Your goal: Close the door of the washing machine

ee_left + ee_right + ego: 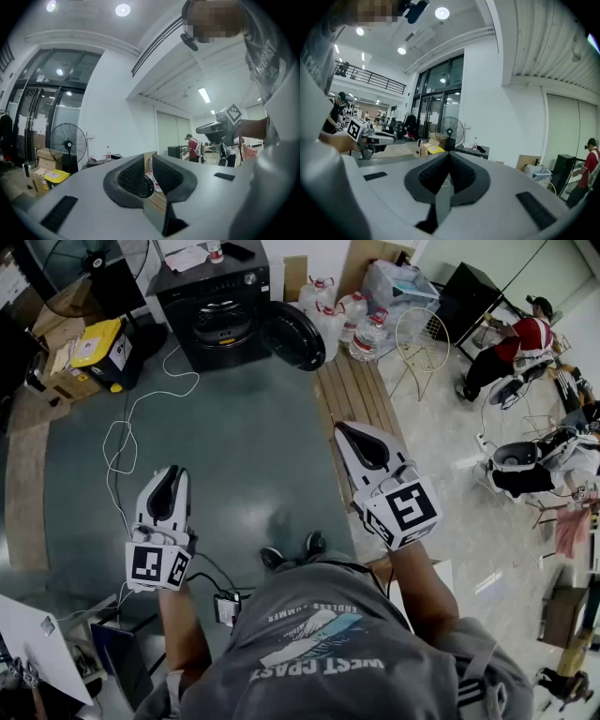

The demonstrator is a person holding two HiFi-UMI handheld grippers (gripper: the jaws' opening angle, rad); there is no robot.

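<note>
Head view: washing machine (220, 310) stood on the floor (234, 446) at the top centre of the frame.
Door (293, 334): round, swung open, just right of the machine in the frame.
Left tool (170, 476): lower left, jaws closed, empty, well apart from the door.
Right tool (347, 432): centre right, jaws closed, empty.
</note>
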